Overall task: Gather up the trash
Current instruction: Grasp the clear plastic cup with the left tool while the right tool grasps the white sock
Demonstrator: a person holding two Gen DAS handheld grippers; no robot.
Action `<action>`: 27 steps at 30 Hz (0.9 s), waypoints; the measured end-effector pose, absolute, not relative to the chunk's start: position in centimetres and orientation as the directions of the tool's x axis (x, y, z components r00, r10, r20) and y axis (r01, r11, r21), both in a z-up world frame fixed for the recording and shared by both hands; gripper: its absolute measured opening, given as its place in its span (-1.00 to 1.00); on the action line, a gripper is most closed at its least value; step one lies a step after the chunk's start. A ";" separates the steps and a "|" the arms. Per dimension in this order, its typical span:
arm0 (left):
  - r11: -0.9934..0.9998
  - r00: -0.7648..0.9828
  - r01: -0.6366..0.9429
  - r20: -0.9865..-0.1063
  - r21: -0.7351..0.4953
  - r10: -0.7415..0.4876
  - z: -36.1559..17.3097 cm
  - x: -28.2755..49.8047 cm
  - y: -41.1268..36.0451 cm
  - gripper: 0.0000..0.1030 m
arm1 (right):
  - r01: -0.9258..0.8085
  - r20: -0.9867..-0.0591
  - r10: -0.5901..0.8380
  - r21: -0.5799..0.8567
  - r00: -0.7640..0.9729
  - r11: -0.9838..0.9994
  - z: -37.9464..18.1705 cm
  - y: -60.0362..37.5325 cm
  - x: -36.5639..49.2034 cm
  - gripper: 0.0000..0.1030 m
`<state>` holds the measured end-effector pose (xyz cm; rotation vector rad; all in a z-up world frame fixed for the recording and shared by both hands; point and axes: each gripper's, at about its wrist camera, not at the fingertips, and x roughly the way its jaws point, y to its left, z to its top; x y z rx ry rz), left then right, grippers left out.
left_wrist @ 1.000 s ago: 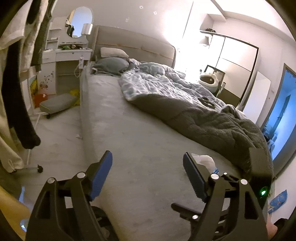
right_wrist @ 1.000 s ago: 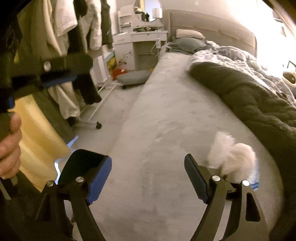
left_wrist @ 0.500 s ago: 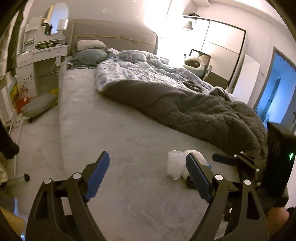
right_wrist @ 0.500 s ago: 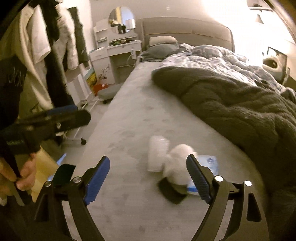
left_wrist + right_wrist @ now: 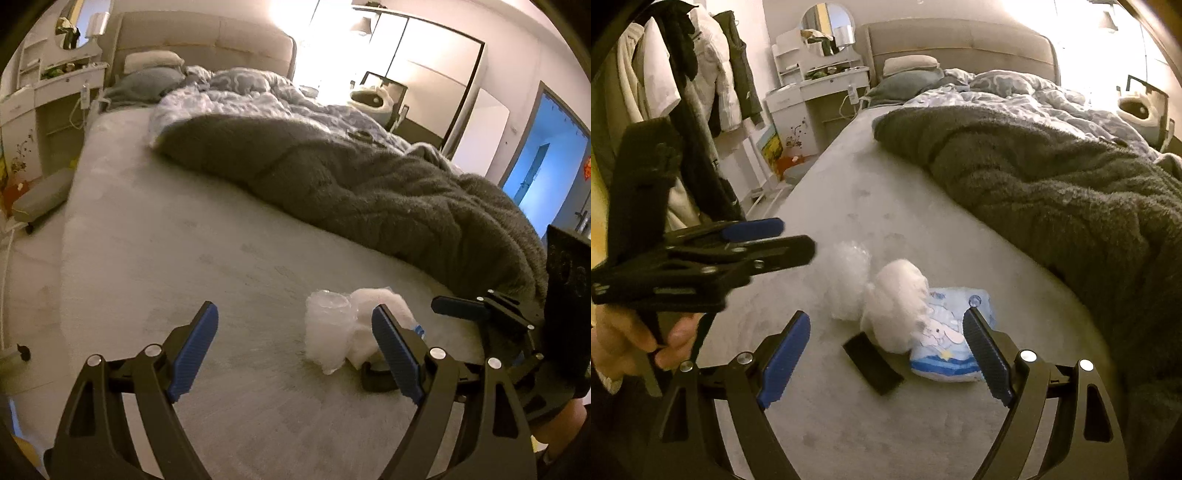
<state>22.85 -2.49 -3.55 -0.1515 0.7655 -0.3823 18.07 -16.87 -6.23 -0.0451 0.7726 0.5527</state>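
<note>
Left gripper (image 5: 293, 347) spread wide and empty above the grey bed (image 5: 192, 251), clear plastic cup (image 5: 327, 326) lying between its blue fingers, nearer the right one. Beside the cup, touching it: white crumpled tissue (image 5: 895, 302), a flat black piece (image 5: 873, 363), and a blue-and-white printed packet (image 5: 947, 339) under the tissue's right edge. Right gripper (image 5: 886, 354) likewise wide apart, holding nothing, framing this little heap, dark fuzzy blanket (image 5: 1052, 184) farther right.
</note>
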 end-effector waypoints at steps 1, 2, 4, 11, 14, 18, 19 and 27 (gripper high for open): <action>0.915 0.649 0.289 -0.644 -0.284 -0.405 -3.9 23.1 -2.8 0.69 | -0.493 -0.669 0.469 0.173 0.577 0.853 -6.5 -17.2 18.2 0.66; 0.910 0.644 0.295 -0.643 -0.291 -0.414 -4.2 23.2 -3.0 0.68 | -0.495 -0.665 0.480 0.186 0.572 0.849 -6.6 -17.6 18.3 0.66; 0.906 0.636 0.305 -0.644 -0.295 -0.424 -4.6 23.6 -3.8 0.63 | -0.503 -0.655 0.499 0.204 0.567 0.840 -6.8 -18.2 18.5 0.66; 0.887 0.615 0.318 -0.639 -0.335 -0.462 -6.3 24.9 -5.3 0.27 | -0.524 -0.623 0.555 0.258 0.552 0.811 -7.1 -19.3 18.9 0.66; 0.891 0.630 0.303 -0.630 -0.339 -0.454 -6.8 25.1 -5.3 0.14 | -0.516 -0.625 0.560 0.278 0.543 0.810 -7.6 -19.5 19.4 0.66; 0.886 0.644 0.292 -0.611 -0.360 -0.461 -6.8 25.2 -4.8 0.00 | -0.511 -0.624 0.567 0.293 0.538 0.808 -7.9 -19.4 20.0 0.66; 0.884 0.646 0.290 -0.607 -0.366 -0.463 -6.8 25.2 -4.6 -0.03 | -0.510 -0.622 0.571 0.300 0.536 0.806 -8.0 -19.4 20.1 0.66; 0.872 0.625 0.302 -0.611 -0.385 -0.486 -7.2 25.4 -4.6 -0.41 | -0.507 -0.643 0.565 0.302 0.518 0.808 -8.8 -18.6 20.9 0.54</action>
